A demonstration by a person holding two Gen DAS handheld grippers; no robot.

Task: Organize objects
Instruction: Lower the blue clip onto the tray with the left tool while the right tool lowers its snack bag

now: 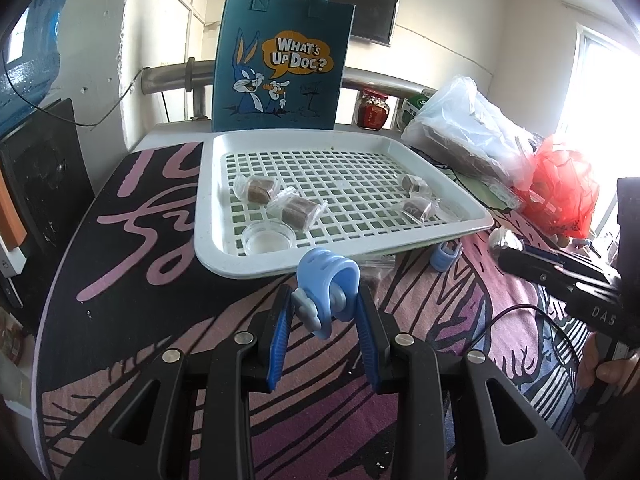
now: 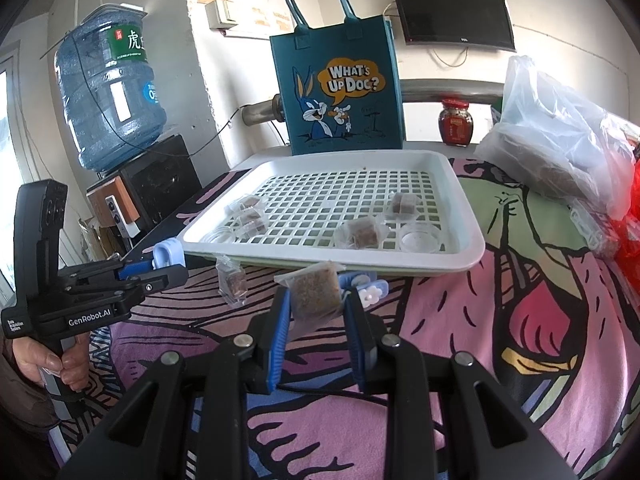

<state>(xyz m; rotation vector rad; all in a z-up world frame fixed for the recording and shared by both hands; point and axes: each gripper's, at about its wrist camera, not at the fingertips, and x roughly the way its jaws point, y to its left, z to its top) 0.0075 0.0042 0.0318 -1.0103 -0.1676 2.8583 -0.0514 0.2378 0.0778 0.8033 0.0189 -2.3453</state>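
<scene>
Snack packets lie in the white tray at centre frame; the right tool pinches another packet, the left tool a blue clip (probably a bag clip), both raised, likely for sorting.

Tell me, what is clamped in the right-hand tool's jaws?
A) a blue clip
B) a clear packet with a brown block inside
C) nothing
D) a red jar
B: in the right wrist view the right gripper is shut on the packet; the blue clip is in the left gripper.

Six wrapped candies, two clips, two cups
</scene>
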